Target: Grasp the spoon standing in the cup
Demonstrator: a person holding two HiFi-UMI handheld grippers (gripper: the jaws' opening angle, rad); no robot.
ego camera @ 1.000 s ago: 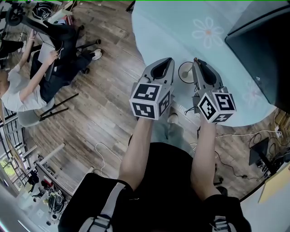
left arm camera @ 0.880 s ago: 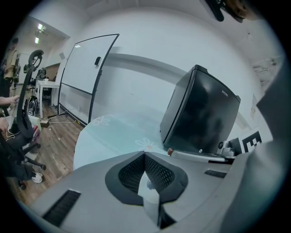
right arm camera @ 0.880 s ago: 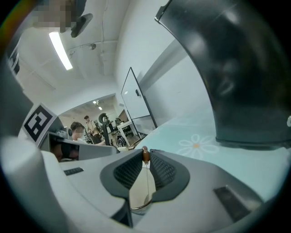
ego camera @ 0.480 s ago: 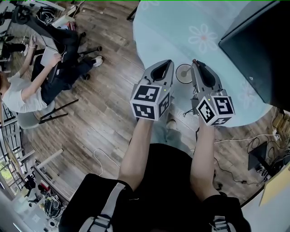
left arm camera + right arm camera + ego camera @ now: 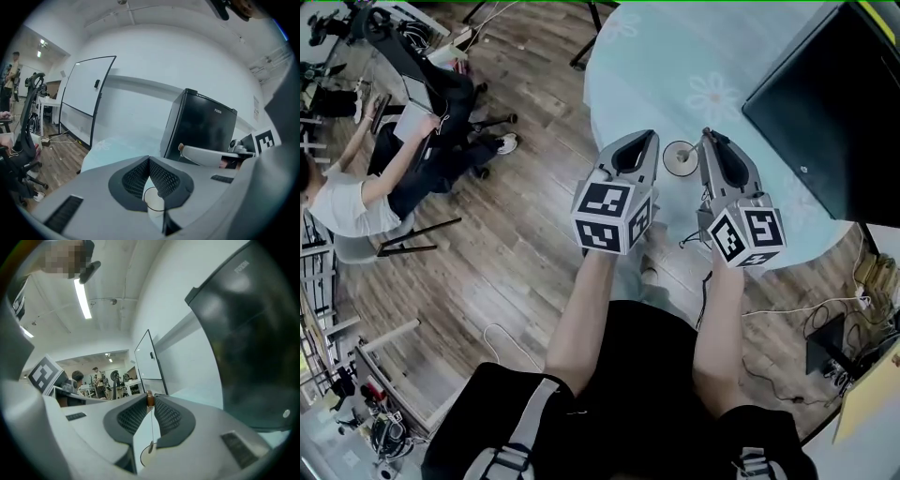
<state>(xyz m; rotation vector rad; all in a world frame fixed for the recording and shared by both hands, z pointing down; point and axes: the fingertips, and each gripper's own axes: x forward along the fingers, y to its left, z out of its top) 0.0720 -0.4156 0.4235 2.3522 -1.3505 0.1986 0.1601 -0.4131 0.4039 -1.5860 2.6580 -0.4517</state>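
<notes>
The grasp itself looks done to me. Your right gripper (image 5: 150, 404) has its jaws drawn almost together on the thin metal spoon with a small brown wooden end (image 5: 150, 400). The mesh pads pinch it right at that brown end, and the wire handle hangs down from there between the jaws. The lower end of the spoon shows over the mouth of the small white round cup (image 5: 668, 159). This cup stands on the pale blue round table with flower prints (image 5: 675, 66), close to the near edge and just to the left of the right gripper's tip. Whether the bowl of the spoon rests inside the cup or hangs just above it, I cannot tell; the handle is too thin to see in the head view.

What is left is small, in my judgement: only to hold the pinch firm, because the grip sits at the very end of the handle, and such a thin thing can slip or swing.

Your left gripper (image 5: 149, 161) is empty. Its jaws are closed, the tips touching each other with nothing between. It hangs just to the left of the cup, apart from it, and takes no part.
</notes>
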